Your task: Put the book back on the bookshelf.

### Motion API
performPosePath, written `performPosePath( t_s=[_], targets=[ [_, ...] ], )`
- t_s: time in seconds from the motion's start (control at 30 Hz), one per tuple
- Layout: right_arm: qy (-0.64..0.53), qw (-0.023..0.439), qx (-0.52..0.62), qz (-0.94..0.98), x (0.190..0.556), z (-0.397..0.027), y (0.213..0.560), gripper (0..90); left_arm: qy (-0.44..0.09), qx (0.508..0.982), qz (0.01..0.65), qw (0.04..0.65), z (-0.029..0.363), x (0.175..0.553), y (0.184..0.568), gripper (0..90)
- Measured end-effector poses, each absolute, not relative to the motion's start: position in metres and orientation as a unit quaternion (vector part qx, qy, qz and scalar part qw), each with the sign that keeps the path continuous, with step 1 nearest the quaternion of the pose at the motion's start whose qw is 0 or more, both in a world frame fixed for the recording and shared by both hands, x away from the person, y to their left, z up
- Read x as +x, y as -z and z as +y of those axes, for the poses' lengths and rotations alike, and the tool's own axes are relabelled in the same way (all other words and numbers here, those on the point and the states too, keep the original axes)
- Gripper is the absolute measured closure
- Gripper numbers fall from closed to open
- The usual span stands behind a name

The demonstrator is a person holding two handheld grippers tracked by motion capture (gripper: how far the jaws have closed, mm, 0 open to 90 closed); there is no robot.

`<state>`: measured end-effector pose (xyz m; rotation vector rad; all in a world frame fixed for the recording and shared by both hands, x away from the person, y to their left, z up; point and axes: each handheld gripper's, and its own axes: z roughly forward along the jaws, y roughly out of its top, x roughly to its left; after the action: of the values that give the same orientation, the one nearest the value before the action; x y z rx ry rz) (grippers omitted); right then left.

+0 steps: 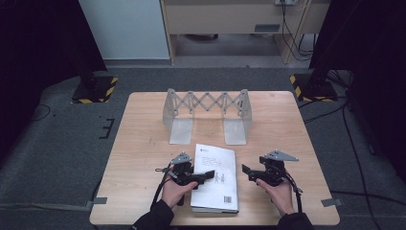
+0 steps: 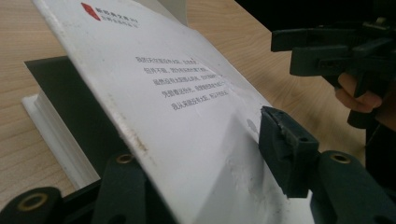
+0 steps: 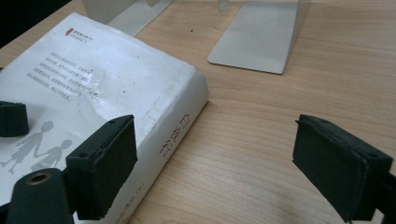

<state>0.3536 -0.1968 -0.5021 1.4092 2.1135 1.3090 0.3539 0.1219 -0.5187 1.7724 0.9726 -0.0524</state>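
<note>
A white paperback book [image 1: 216,179] lies flat at the table's near middle. My left gripper [image 1: 205,175] reaches over its left edge. In the left gripper view the front cover [image 2: 187,93] is lifted off the page block [image 2: 51,133]. It slants between the jaws of my left gripper [image 2: 205,154], which is shut on it: one pad [image 2: 280,140] presses on its top, and the other jaw sits beneath. My right gripper [image 1: 246,171] hovers open just right of the book. In its own view the book's spine [image 3: 175,133] lies between the jaws of the right gripper [image 3: 217,158], untouched.
An expandable metal book stand [image 1: 207,112] with two flat base plates stands behind the book; one plate [image 3: 254,37] lies ahead of the right gripper. The wooden table [image 1: 143,134] has bare surface on both sides. Its near edge is close to my wrists.
</note>
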Motion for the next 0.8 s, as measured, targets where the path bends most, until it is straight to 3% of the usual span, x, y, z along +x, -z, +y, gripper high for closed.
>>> performPosePath(
  t_s=[0.8],
  targets=[
    [-0.493, 0.069, 0.462, 0.734, 0.348, -0.170, 0.510, 9.7, -0.042, 0.743, 0.352, 0.568, 0.124, 0.331, 0.498, 58.0]
  ],
)
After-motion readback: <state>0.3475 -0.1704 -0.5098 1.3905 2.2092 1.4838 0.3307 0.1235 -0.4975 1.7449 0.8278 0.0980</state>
